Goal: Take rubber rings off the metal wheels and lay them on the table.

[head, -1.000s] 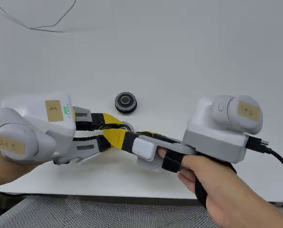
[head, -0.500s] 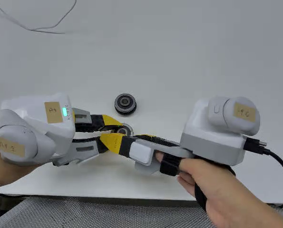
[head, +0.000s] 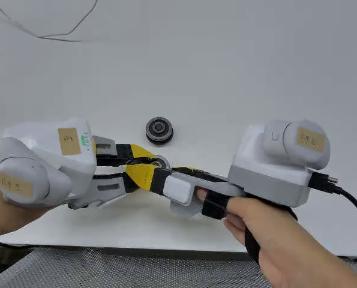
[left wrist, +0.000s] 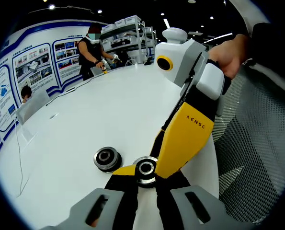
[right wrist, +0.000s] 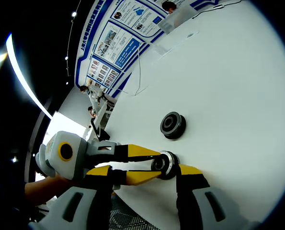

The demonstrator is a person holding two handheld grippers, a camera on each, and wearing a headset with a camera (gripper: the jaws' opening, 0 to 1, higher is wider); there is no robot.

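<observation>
Over the front edge of the bench (head: pixel 256 72), the left tongs (left wrist: pixel 141 173) are pressed together on a metal wheel (head: pixel 160 161), held just above the surface. The right tongs (right wrist: pixel 164 172) reach across with a jaw on either side of that wheel's rim, though I cannot tell whether they pinch it. Farther back, a second wheel (head: pixel 159 129) lies flat toward the bench's middle.

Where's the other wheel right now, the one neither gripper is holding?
The free wheel lies on the white table near the centre of the head view, just beyond the held wheel and apart from it.
</observation>
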